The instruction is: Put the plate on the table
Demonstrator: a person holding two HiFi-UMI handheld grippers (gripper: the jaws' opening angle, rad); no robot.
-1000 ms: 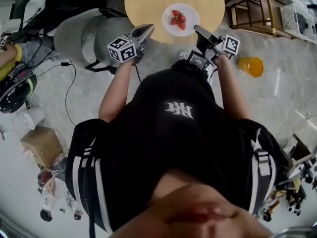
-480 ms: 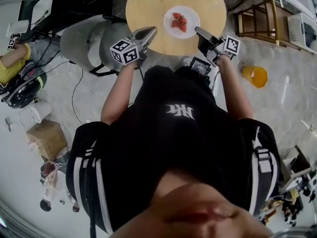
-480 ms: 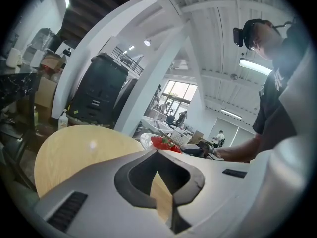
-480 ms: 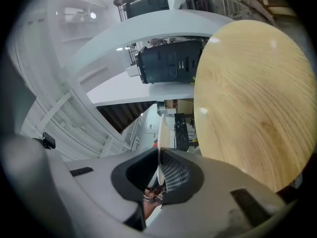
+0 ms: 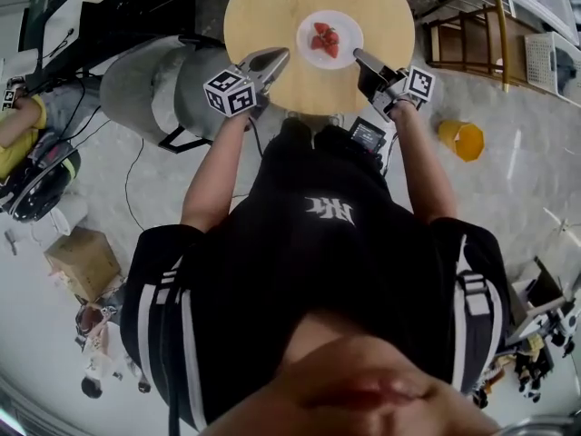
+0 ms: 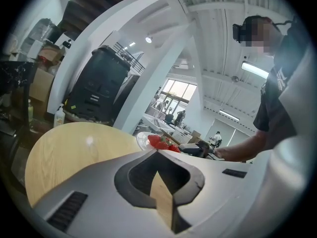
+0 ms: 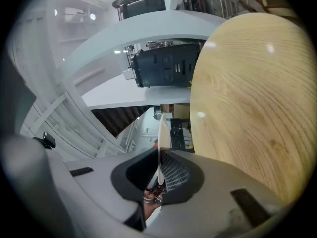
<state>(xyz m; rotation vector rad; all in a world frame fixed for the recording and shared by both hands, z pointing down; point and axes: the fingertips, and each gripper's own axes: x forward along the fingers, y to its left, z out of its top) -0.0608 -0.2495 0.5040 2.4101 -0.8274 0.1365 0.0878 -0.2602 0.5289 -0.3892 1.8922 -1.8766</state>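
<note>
Over by the round wooden table (image 5: 272, 7), the person (image 5: 318, 271) in the black top has closed in. A second ago both tools were only at the near edge of the wood. Now they reach in over it, and the load has travelled with them toward the middle of the top.

That load is the white plate (image 5: 349, 27), which sits in line with the centre of the table as seen from above. From the head view I can't tell whether its base touches the wood. The right gripper view shows the plate edge-on with a strip of background between it and the tabletop, so I'd judge it is still a little way up.

The right gripper (image 5: 357, 54) has the near rim pinched; its jaws stand narrow with the thin white edge clamped between them. The left gripper (image 5: 272, 58) hovers just beside the plate, on its left and apart from it. Its jaws are drawn together with nothing between them, so it is doing no work.

The strawberries (image 5: 325, 40) lie in a small red heap at the plate's middle and have not slid.

By my reading the carry is as good as done. What remains is to lower the plate level, so the fruit stays put, and then let go of the rim.
</note>
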